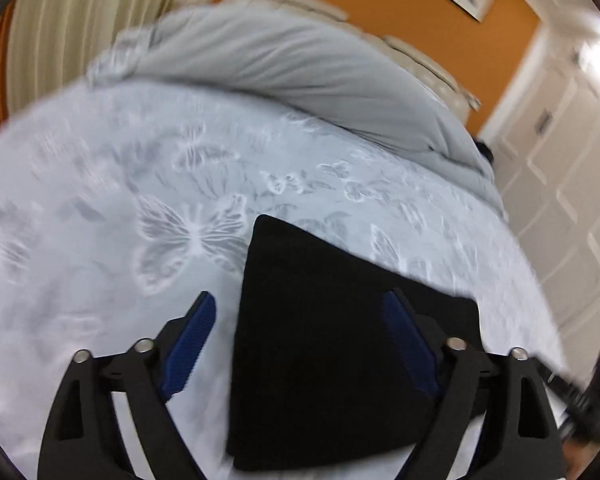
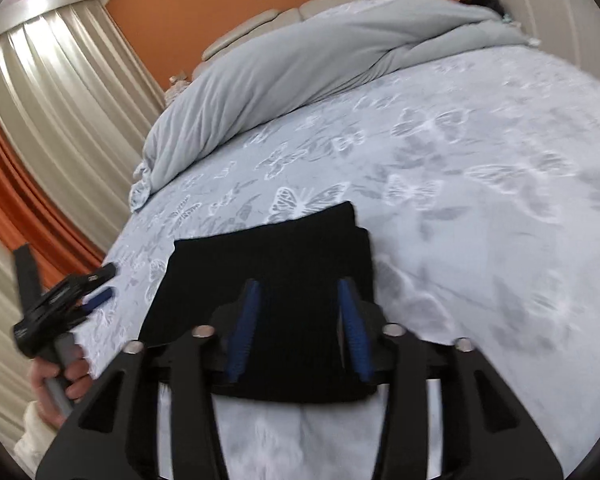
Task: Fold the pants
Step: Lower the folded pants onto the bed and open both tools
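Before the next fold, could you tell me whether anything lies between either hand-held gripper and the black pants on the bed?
Nothing visible does. The black pants lie folded on the butterfly bedspread, directly ahead of the open left hand-held gripper and right hand-held gripper.

motion-blurred bedspread point(image 1: 80, 240), pants' point(image 1: 320, 340) folds indistinct

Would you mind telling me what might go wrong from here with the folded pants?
1. The pants lie near the bed's edge; a nudge may slide them off.
2. Both the left gripper and right gripper hang open above the pants; lowering could snag and undo the fold.
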### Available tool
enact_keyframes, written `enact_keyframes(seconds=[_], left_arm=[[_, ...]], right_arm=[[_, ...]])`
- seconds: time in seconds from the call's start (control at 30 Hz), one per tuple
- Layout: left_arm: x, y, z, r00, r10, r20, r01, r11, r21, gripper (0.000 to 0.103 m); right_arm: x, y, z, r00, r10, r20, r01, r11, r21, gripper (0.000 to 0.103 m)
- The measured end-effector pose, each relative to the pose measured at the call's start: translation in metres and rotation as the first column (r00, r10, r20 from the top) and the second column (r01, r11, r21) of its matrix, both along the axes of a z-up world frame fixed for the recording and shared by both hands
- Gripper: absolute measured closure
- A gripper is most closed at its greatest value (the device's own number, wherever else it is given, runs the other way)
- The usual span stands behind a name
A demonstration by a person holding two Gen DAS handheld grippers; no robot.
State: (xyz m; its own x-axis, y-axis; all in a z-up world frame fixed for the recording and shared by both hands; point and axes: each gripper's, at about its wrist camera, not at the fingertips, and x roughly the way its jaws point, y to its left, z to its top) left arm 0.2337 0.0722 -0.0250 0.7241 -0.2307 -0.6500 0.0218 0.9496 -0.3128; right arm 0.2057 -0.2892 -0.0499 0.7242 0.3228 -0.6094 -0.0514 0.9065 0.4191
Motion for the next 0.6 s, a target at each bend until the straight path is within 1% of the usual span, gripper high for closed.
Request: enact_keyframes(seconds=[0.03, 0.1, 0.17, 0.2, 0.27, 0.33, 0.43, 0.47, 0.57, 0.6], left_arm=[[-0.019, -0.004, 0.009, 1.0, -0.018, 0.016, 0.018, 0.999, 0.04, 0.017], [-0.042, -0.011, 0.017, 0.999, -0.04, 0.026, 0.038, 0.995, 0.09, 0.017], [-0.071, -0.015, 0.022, 0.998, -0.05, 0.031, 0.045, 0.989, 0.142, 0.016], [-0.082, -0.016, 0.022, 0.998, -0.048, 0.03, 0.042, 0.984, 0.173, 0.016], [-0.101, -0.02, 0.021, 0.999, -0.041, 0.034, 0.033, 0.975, 0.221, 0.016], [-0.119, -0.022, 0.014, 0.999, -0.03, 0.027, 0.022, 0.967, 0.256, 0.016], [-0.144, -0.024, 0.003, 1.0, -0.014, 0.023, 0.007, 0.966, 0.259, 0.016], [-0.149, -0.025, -0.002, 1.0, -0.003, 0.028, -0.004, 0.962, 0.271, 0.016], [-0.154, -0.027, -0.021, 0.998, 0.047, 0.043, -0.059, 0.941, 0.332, 0.016], [-0.154, -0.028, -0.027, 0.998, 0.044, 0.036, -0.054, 0.939, 0.34, 0.016]], right_arm=[[-0.009, -0.002, 0.006, 1.0, -0.015, 0.01, 0.015, 1.0, -0.008, 0.042], [-0.036, -0.001, 0.015, 0.999, -0.034, 0.037, 0.035, 0.999, -0.028, 0.034], [-0.064, 0.006, 0.022, 0.996, -0.048, 0.072, 0.052, 0.997, -0.054, 0.02], [-0.074, 0.01, 0.025, 0.995, -0.051, 0.085, 0.057, 0.996, -0.064, 0.019], [-0.095, 0.018, 0.025, 0.994, -0.046, 0.101, 0.054, 0.996, -0.075, 0.011], [-0.116, 0.026, 0.027, 0.993, -0.046, 0.11, 0.056, 0.995, -0.086, 0.011], [-0.137, 0.041, 0.016, 0.992, -0.041, 0.117, 0.057, 0.988, -0.141, 0.008], [-0.141, 0.046, 0.012, 0.993, -0.035, 0.115, 0.054, 0.985, -0.164, 0.008], [-0.148, 0.057, 0.002, 0.991, -0.014, 0.129, 0.045, 0.971, -0.235, 0.007], [-0.149, 0.06, -0.001, 0.99, -0.012, 0.14, 0.049, 0.965, -0.259, 0.007]])
